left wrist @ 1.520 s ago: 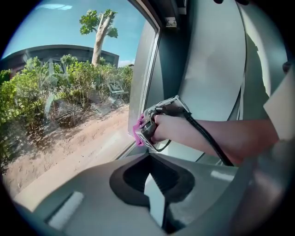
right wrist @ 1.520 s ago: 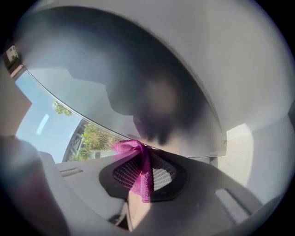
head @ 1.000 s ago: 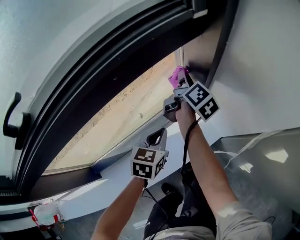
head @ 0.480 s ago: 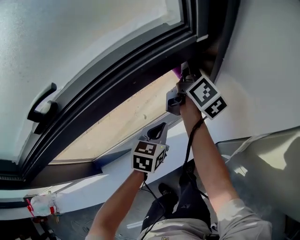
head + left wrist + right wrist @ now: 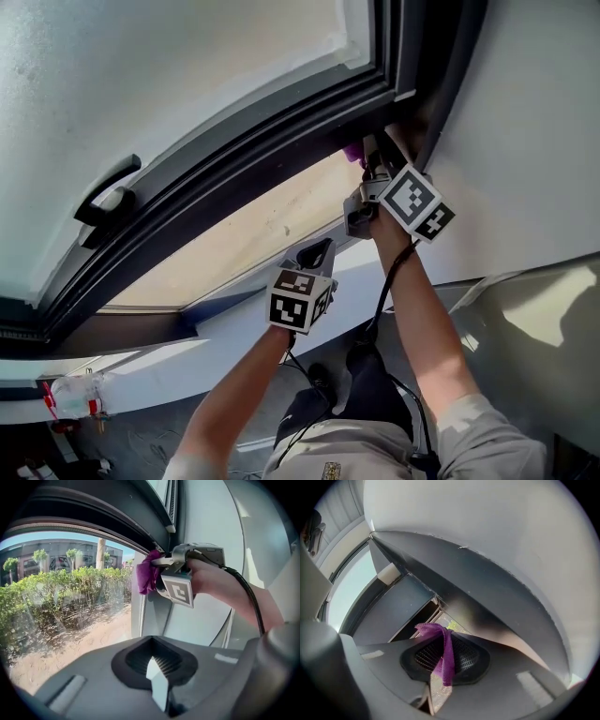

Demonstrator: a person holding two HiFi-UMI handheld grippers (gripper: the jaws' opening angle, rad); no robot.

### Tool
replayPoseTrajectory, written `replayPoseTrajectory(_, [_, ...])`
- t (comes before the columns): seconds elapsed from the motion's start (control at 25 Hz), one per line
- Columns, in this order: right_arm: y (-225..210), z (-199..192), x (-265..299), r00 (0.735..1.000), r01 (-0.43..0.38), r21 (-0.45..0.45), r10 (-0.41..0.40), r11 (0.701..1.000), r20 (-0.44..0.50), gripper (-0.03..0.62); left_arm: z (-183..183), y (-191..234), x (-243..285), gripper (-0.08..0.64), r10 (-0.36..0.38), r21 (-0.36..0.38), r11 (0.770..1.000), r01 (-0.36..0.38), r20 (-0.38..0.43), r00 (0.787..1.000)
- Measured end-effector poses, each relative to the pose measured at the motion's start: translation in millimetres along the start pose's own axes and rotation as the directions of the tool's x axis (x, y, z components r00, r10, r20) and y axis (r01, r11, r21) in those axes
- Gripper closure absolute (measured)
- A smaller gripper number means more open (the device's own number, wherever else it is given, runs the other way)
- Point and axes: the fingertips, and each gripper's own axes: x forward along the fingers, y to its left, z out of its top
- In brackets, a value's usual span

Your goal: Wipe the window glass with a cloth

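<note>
The window fills most of the head view. A dark window frame [image 5: 272, 141] runs in a broad band ahead of both grippers, with a frosted upper pane [image 5: 141, 75] beyond it and a black handle [image 5: 106, 203] far to the left of the left gripper. The window glass [image 5: 234, 239] of the clear lower pane lies straight ahead of the left gripper and to the left of the right one. Through it, in the left gripper view, hedges, sandy ground and buildings show [image 5: 65, 606]. A white wall [image 5: 534, 131] stands just to the right of the right gripper.

Two bare forearms reach up from below. The right gripper [image 5: 371, 157] is raised into the pane's upper right corner, its tips close under the frame. The left gripper [image 5: 320, 251] hangs lower and to the left of it, clear of the glass. Its jaws [image 5: 154, 665] are closed together with nothing between them.

The right gripper's jaws [image 5: 443, 656] are clamped on the purple cloth [image 5: 443, 654]. In that view the cloth is a narrow strip whose long axis runs along the seam of the jaws. A bunched end pokes out past the tips toward the corner, and a loose end trails back toward the camera. From the left gripper, the cloth [image 5: 148, 573] bulges left of the right gripper's tips [image 5: 160, 563], at the corner where glass meets frame. Whether it touches the glass or only the frame edge cannot be told.
</note>
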Motion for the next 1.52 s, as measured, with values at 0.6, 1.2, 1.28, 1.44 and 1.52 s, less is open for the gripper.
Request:
replayPoseTrajectory(0.6, [50,-41,-121,0.99,0.064,-0.441,-0.111,0.895,-0.082,0.529,-8,-25,-84,0.56,-0.046,0.048,0.998,0.042,0.095,0.994])
replayPoseTrajectory(1.2, [196,-67,-277,0.997,-0.012,-0.616,-0.041,0.787,-0.072,0.528,25,-80,-243,0.56,-0.168,0.112,0.984,0.14,0.306,0.937])
replayPoseTrajectory(1.28, [210,-68,-288,0.997,-0.02,-0.617,-0.03,0.787,-0.07,0.529,29,-85,-260,0.56,-0.174,0.121,0.983,0.141,0.331,0.928])
replayPoseTrajectory(1.44, [238,-71,-303,0.997,-0.044,-0.626,-0.002,0.779,-0.073,0.529,34,-87,-289,0.56,-0.173,0.107,0.984,0.144,0.371,0.912])
replayPoseTrajectory(1.52, [250,-73,-308,0.997,-0.057,-0.632,0.011,0.773,-0.076,0.529,34,-87,-300,0.56,-0.17,0.097,0.985,0.143,0.383,0.908])
